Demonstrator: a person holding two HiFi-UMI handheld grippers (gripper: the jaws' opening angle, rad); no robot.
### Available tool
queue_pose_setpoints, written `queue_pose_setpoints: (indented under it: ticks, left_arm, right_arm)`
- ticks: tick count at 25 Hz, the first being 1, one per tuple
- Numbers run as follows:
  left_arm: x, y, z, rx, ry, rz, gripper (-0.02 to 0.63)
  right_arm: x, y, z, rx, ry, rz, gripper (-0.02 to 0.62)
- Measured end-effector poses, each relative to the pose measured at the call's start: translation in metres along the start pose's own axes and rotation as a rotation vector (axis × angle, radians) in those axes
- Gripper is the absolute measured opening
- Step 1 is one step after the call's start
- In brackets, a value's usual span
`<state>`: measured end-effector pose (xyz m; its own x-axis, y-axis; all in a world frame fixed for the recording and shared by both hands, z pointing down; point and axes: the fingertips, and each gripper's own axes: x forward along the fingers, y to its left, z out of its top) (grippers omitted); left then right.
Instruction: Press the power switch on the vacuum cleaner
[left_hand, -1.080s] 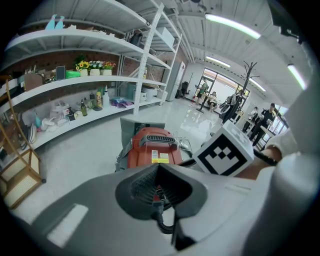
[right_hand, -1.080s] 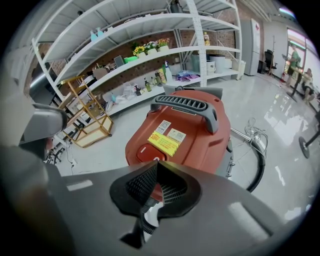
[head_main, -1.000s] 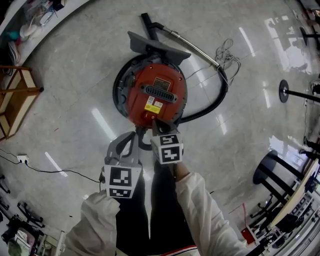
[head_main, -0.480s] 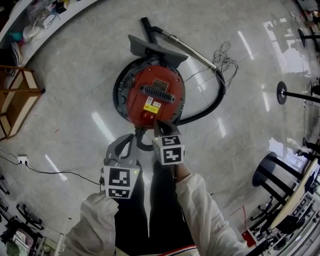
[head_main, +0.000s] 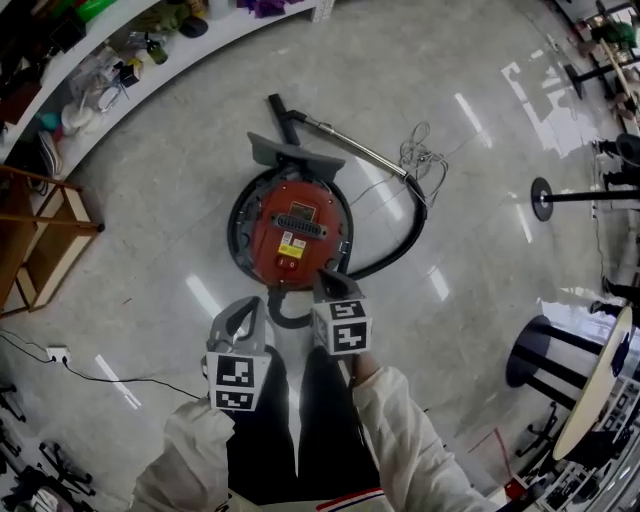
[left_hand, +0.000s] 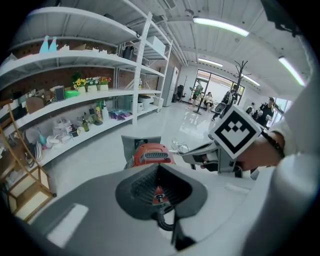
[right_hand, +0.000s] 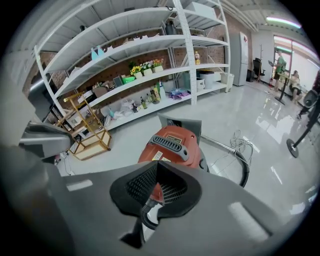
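The red round vacuum cleaner (head_main: 295, 235) sits on the pale floor, its black hose (head_main: 400, 240) curling off to the right. Its grey floor head (head_main: 295, 152) lies at the far side. My right gripper (head_main: 328, 280) is shut on nothing, its tip over the vacuum's near rim. My left gripper (head_main: 246, 308), also shut and holding nothing, hangs a little nearer me and to the left. The vacuum (right_hand: 175, 142) shows beyond the closed right gripper (right_hand: 156, 167). The left gripper (left_hand: 159, 167) points at the vacuum (left_hand: 152, 152) too. I cannot make out the switch itself.
White shelving (head_main: 120, 60) with small goods curves along the upper left; a wooden rack (head_main: 40, 240) stands at left. A power strip (head_main: 55, 353) and cable lie on the floor. A stand base (head_main: 545, 200), black stool (head_main: 545, 350) and loose cord (head_main: 420, 150) are at right.
The head view has risen, so the vacuum looks smaller and farther. Both grippers have drawn back and up a little; both stay shut.
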<state>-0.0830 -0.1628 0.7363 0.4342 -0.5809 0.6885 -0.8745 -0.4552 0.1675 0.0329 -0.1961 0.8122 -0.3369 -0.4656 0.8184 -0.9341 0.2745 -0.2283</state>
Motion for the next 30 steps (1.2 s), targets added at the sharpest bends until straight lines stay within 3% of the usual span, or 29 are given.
queue_pose_setpoints:
  ticks: [11, 21, 30]
  left_arm:
    - [-0.052, -0.002, 0.035, 0.04, -0.035, 0.029, 0.0]
    - [-0.089, 0.001, 0.105, 0.073, -0.152, 0.046, 0.0]
    - [-0.118, 0.0, 0.143, 0.097, -0.214, 0.041, 0.0]
  right_arm:
    - [-0.084, 0.004, 0.04, 0.015, -0.115, -0.012, 0.002]
    - [-0.169, -0.005, 0.093, 0.03, -0.234, -0.06, 0.002]
    - [-0.227, 0.001, 0.144, 0.02, -0.341, -0.078, 0.002]
